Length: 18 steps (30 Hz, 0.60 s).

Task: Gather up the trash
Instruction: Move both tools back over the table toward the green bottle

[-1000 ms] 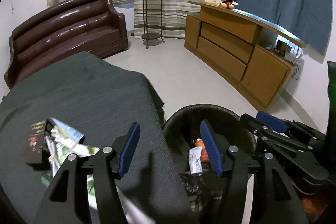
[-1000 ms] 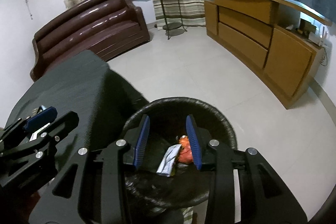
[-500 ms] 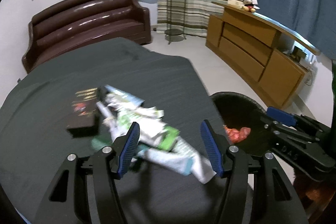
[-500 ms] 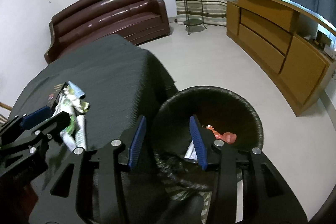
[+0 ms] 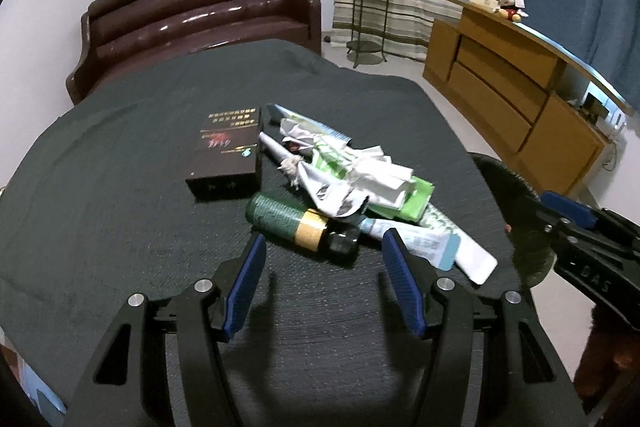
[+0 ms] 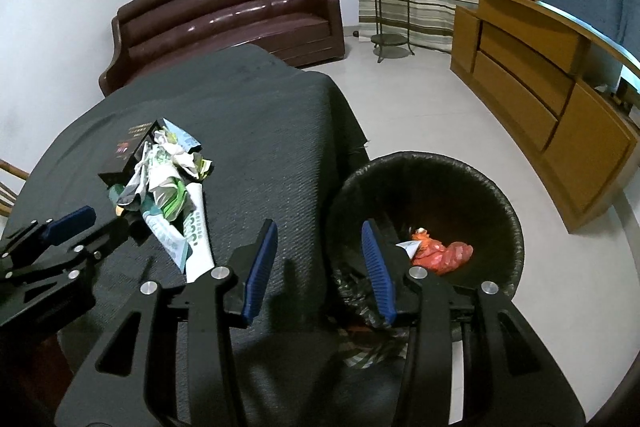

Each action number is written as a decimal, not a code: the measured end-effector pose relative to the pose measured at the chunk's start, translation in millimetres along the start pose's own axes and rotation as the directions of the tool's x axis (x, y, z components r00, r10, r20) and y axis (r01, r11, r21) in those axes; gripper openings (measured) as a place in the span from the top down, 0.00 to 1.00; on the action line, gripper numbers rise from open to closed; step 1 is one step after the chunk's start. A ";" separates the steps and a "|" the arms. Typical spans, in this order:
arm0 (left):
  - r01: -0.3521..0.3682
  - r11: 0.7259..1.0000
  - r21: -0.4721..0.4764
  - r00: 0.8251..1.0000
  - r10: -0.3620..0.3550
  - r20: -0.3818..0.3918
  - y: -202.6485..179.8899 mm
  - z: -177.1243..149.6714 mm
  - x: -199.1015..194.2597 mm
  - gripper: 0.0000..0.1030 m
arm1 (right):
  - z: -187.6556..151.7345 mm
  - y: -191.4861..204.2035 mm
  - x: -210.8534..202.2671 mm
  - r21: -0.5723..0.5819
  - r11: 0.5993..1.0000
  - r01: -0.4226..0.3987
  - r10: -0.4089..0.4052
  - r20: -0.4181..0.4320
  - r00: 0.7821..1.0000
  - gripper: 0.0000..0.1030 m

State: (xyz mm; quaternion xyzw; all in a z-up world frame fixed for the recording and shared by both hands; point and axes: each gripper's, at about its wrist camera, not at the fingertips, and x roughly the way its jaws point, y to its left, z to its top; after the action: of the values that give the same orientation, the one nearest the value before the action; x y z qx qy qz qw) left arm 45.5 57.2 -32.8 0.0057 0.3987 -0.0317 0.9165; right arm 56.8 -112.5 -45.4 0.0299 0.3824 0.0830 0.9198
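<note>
Left gripper, black frame with blue ribbed pads, hovering over a table draped in dark grey woven cloth; fingers moderately wide, nothing between them. Just ahead of the tips, a heap of trash on the cloth: a dark green textured bottle with a gold band and black cap lying on its side, a flat black cardboard box with red and gold print beside it, crumpled white and green paper wrappers piled on top, and a flattened white and pale-blue tube jutting toward the right edge of the table.

Right gripper, same black and blue build, above the table's right edge, one pad over the cloth and the other over the rim of a round black bin lined with a black plastic bag; fingers parted and empty. Inside the bin, a crumpled orange-red wrapper and a scrap of white paper. Bin on the pale tiled floor, touching or just beside the hanging cloth.
</note>
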 end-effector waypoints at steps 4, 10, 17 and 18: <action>-0.011 1.000 -0.002 1.000 0.011 -0.007 0.8 -0.3 6.4 0.42 | -1.5 -1.1 2.8 0.007 1.000 -0.004 0.004 -0.009 1.000 0.58; -0.020 1.000 -0.016 1.000 0.020 -0.023 5.8 0.6 17.0 0.42 | -1.5 -3.4 8.3 0.017 1.000 -0.008 0.009 -0.025 1.000 0.58; -0.038 0.998 -0.043 0.998 0.036 -0.044 18.3 -0.8 17.8 0.41 | -3.6 -3.8 13.7 0.016 1.000 -0.013 0.014 -0.041 0.999 0.58; -0.043 0.998 -0.046 0.998 0.041 -0.047 21.8 -2.1 16.6 0.41 | -3.6 -3.8 13.6 0.015 1.000 -0.014 0.015 -0.042 0.999 0.58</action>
State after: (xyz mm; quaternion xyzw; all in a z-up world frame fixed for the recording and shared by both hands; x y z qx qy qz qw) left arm 56.6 78.1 -46.7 -0.0066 0.4199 -0.0029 0.9075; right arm 64.2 -113.9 -57.9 0.0379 0.4022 0.0874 0.9106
